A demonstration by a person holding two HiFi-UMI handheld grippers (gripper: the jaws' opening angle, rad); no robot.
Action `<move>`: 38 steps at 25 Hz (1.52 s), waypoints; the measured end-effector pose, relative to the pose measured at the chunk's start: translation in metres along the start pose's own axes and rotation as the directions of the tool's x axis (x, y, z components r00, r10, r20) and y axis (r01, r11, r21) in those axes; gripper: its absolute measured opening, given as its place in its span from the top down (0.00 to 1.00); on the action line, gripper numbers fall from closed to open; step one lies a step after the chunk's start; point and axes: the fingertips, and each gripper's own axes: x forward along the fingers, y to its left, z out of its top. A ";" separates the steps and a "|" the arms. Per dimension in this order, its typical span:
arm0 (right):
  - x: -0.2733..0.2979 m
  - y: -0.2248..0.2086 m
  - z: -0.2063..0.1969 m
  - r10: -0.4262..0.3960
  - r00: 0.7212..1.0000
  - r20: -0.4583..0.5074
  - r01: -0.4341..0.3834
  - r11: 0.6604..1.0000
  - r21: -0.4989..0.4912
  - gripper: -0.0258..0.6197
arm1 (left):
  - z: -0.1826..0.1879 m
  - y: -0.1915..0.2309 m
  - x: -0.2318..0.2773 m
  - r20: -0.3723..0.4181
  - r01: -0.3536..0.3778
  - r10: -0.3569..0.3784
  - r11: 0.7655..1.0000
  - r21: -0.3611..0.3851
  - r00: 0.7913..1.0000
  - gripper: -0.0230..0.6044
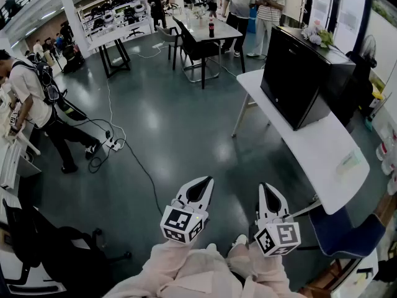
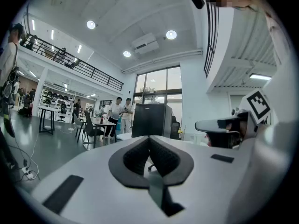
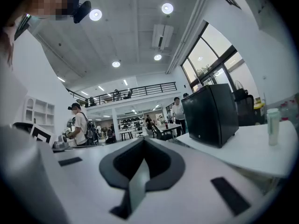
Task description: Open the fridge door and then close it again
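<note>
Showing the stance ahead of any contact with the appliance. Nearest the viewer, the person's pale sleeves are carrying both tools low, level and side by side, probably because the walk-up is not yet finished. The left claw is resting fully pinched together, and the right claw is doing the same. Neither is gripping anything, which is fitting while no handle or edge is within reach.

Beyond them, bare grey floor is separating the person from the work. To the right, a blue chair is standing at the near end of a long white table, and a small pale item is lying on that top.

At the table's far end the fridge, a black cube, is sitting with its door shut. That broad dark face is looking out over the open floor, seemingly so that it is getting room to swing. Flowers are lying on its roof. Both claws are pointing roughly toward it and well apart from it, so the opening step is judged as not yet begun.

Farthest off, several people are standing around a second table bearing a bottle, taking no part in the task.
</note>
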 end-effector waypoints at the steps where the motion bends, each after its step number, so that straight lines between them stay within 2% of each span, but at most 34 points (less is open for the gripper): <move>1: 0.001 0.002 0.000 0.003 1.000 -0.001 -0.003 1.000 0.002 0.94 | 0.000 0.002 -0.001 -0.001 -0.005 0.005 1.000 0.000 1.000 0.95; 8: 0.006 0.005 -0.002 0.003 1.000 -0.006 -0.003 1.000 0.016 0.94 | 0.002 0.005 -0.005 0.002 -0.016 0.016 1.000 -0.002 1.000 0.95; 16: 0.010 0.007 -0.019 -0.032 0.999 -0.028 0.032 0.999 -0.003 0.94 | -0.013 0.012 -0.009 -0.030 -0.006 0.006 1.000 -0.009 1.000 0.95; 23: 0.034 -0.011 -0.025 -0.049 0.997 -0.053 0.049 0.999 -0.004 0.94 | -0.024 0.022 0.011 -0.059 -0.008 0.006 1.000 -0.024 0.998 0.95; 29: 0.082 -0.034 -0.024 -0.058 0.997 -0.058 0.056 0.998 -0.034 0.94 | -0.022 0.047 0.048 -0.047 -0.021 0.019 0.999 -0.030 0.999 0.95; 33: 0.136 -0.060 -0.006 -0.028 0.999 -0.043 0.025 0.998 -0.061 0.94 | -0.008 0.073 0.103 -0.030 -0.031 0.030 0.999 -0.018 0.999 0.95; 38: 0.200 -0.092 0.018 -0.025 0.999 -0.023 0.023 0.996 -0.092 0.94 | 0.014 0.106 0.163 0.000 -0.050 0.050 0.999 -0.005 0.999 0.94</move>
